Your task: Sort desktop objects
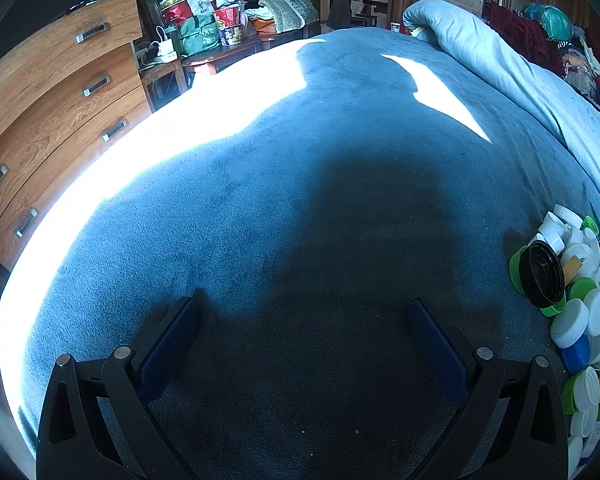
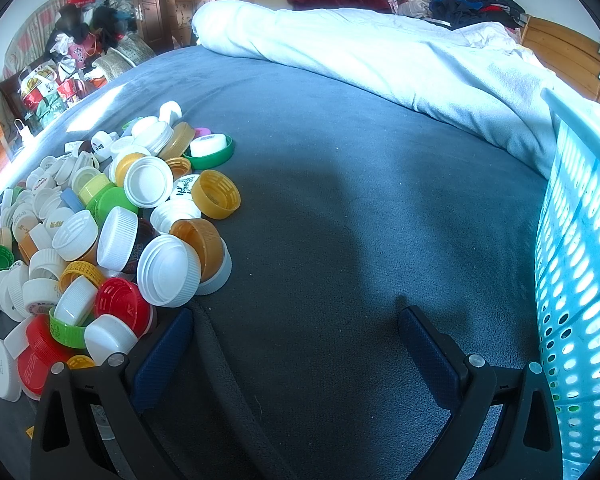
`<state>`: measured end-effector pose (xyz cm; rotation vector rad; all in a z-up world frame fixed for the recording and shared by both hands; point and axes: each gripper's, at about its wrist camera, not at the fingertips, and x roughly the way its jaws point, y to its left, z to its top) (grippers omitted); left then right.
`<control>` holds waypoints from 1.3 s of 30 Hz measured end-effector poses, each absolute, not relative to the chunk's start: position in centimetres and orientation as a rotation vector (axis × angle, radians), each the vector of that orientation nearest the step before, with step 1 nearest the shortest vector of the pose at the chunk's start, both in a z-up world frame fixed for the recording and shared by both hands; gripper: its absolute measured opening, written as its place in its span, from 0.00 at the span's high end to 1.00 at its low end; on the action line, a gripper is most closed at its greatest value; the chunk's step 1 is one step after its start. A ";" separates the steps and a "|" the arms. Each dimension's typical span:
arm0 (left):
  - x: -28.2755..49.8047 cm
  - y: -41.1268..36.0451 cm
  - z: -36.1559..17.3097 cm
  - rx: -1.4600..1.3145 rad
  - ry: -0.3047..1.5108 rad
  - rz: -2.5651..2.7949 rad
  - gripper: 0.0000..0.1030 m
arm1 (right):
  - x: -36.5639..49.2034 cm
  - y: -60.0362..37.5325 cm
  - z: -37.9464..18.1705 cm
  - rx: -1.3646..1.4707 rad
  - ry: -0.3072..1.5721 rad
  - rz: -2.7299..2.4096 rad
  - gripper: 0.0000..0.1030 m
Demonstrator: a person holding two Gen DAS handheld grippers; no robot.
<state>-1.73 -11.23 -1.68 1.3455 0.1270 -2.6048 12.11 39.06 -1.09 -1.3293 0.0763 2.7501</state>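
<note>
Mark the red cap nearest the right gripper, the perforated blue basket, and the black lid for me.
red cap point(image 2: 122, 306), right wrist view, on its ribbed top face.
blue basket point(image 2: 576, 264), right wrist view, on its perforated side wall.
black lid point(image 1: 542, 274), left wrist view, on its dark inner face.

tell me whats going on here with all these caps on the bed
A person is holding a gripper in each hand over a blue blanket, set to sort a pile of plastic bottle caps. Both the left gripper and the right gripper are open and empty. The pile lies just left of the right gripper, and a light blue perforated basket stands to its right.
</note>
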 end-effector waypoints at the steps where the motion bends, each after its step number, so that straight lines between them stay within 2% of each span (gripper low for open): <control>1: -1.7 -11.3 -1.7 1.345 0.127 -2.605 0.01 | 12.1 39.1 -1.1 -1.329 0.076 2.750 0.00; 20: -3.1 -11.0 -1.6 1.371 0.093 -2.589 0.01 | 12.2 38.8 -1.2 -1.327 0.067 2.743 0.00; 25: -4.9 -12.6 -0.9 1.456 0.214 -2.575 0.02 | 11.7 39.1 -1.3 -1.360 0.090 2.746 0.00; 26: -4.2 -12.6 -0.2 1.436 0.257 -2.601 0.05 | 11.6 39.3 -1.1 -1.374 0.106 2.748 0.00; 27: -3.1 -12.9 1.3 1.367 0.324 -2.673 0.18 | 11.6 39.5 -0.8 -1.392 0.119 2.747 0.00; 28: -2.1 -12.8 2.4 1.323 0.344 -2.713 0.23 | 11.8 39.7 -0.2 -1.413 0.127 2.732 0.01; 30: 0.9 -12.2 5.3 1.218 0.312 -2.802 0.22 | 13.0 39.8 1.5 -1.367 0.137 2.751 0.10; 32: 5.1 -10.5 7.5 1.161 0.242 -2.921 0.21 | 15.8 39.0 4.8 -1.232 0.106 2.835 0.10; 34: 9.3 -7.8 8.4 1.249 0.127 -3.029 0.17 | 18.7 37.2 7.5 -1.147 0.081 2.925 0.08; 36: 13.2 -5.4 8.2 1.325 0.072 -3.090 0.16 | 21.8 34.5 9.7 -1.067 0.024 3.025 0.00; 39: 17.1 -2.4 6.3 1.472 0.038 -3.108 0.16 | 24.0 30.0 10.7 -1.163 0.023 3.151 0.00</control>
